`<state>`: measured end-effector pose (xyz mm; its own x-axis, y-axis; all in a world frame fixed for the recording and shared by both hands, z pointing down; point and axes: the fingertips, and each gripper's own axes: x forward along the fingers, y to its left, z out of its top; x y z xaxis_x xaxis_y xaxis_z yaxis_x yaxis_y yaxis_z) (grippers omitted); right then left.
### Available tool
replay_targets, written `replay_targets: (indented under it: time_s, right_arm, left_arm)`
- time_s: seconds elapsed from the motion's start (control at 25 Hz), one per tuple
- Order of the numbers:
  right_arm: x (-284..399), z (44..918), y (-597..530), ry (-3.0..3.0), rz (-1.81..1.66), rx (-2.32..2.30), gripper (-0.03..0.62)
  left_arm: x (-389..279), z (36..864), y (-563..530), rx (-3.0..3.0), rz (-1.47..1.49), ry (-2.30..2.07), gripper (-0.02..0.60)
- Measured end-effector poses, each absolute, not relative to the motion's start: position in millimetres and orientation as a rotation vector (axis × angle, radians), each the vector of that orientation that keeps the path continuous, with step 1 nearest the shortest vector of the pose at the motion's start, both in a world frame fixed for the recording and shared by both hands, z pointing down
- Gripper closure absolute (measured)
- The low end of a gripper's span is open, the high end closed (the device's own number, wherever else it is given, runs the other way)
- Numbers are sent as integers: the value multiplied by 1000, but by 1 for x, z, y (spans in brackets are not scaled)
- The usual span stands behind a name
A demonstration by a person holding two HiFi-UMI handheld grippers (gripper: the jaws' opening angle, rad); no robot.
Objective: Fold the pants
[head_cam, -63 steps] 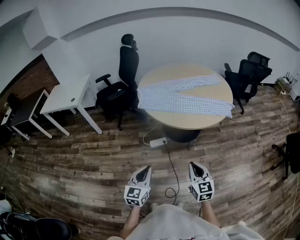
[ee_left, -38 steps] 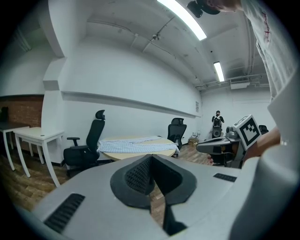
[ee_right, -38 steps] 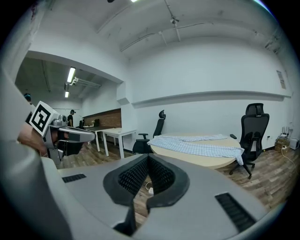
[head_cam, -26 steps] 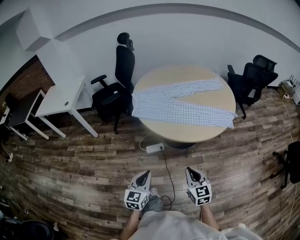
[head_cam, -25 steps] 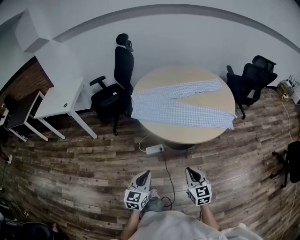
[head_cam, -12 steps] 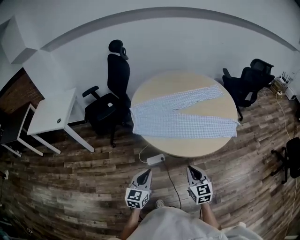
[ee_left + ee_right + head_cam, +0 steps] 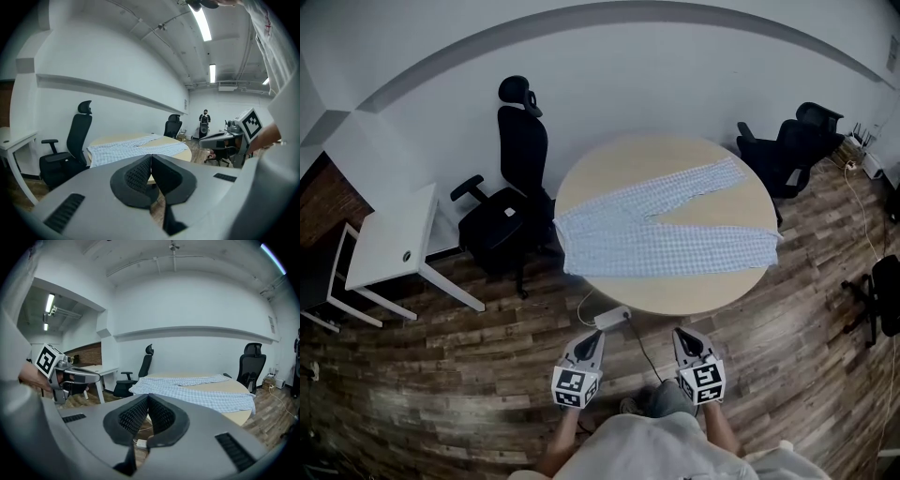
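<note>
While the pants (image 7: 666, 234) lie spread on the round table (image 7: 694, 289), left gripper (image 7: 592, 337) and right gripper (image 7: 684, 335) hang clenched, empty, short of it. Approach step, likely; next: open jaws at the cloth.

Overhead, two level views; shared pants (image 7: 656, 248)

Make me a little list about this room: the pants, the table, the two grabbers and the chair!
table: round, light wood
pants: spread out unfolded on the table
left gripper: shut, empty, away from the table
right gripper: shut, empty, away from the table
chair: black, at the table's left side
</note>
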<state>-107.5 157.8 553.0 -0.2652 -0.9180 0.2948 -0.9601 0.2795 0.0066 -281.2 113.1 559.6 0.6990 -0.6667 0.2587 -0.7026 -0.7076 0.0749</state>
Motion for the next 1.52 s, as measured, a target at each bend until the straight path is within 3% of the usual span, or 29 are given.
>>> replay_targets:
  time_s: [1.04, 1.52]
  right_arm:
    - [-32, 559, -101, -2483, 287, 1515, 566]
    - [-22, 574, -172, -2467, 351, 1494, 566]
  left_arm:
    - [-211, 591, -105, 2578, 525, -1306, 549]
    - [-209, 603, -173, 2501, 499, -1320, 549]
